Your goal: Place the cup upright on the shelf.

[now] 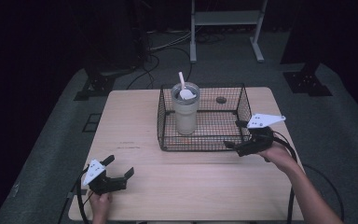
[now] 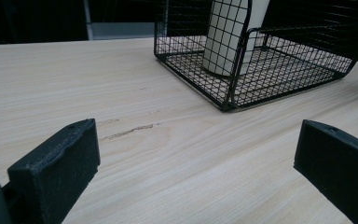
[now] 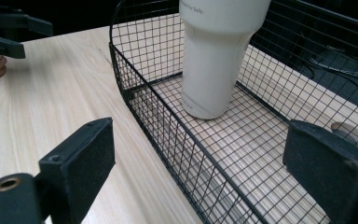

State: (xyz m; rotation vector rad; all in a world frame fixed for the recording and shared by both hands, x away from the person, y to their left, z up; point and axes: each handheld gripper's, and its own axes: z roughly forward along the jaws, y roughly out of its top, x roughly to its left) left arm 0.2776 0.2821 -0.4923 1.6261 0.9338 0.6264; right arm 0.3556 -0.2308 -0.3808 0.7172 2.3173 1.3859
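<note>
Wire basket (image 1: 204, 140) sat at centre of the high view, on the far half of the table (image 1: 135, 126). A pale tumbler (image 1: 185, 112) stood upright in the basket's left part, with a white spoon (image 1: 184, 89) sticking out of its top. A small dark round thing (image 1: 221, 99) lay at the basket's back right; could not tell what it was.

Right gripper (image 1: 238, 134) was at the basket's lower-right corner, jaws spread wide. In the right gripper view the basket's near wall (image 3: 168, 140) ran between the two jaws, one jaw outside over the table, one over the basket floor; nothing gripped. Tumbler (image 3: 214, 60) was upper centre there, apart from both jaws.

Left gripper (image 1: 120, 167) was at lower left of the high view, jaws released wide, holding nothing, well apart from the basket. In the left gripper view, bare wood (image 2: 168, 154) lay between the jaws and the basket (image 2: 242, 79) was upper right.

Table was light wood with a scratch. Room was dark, with grey floor, cables and a white frame at the top.
</note>
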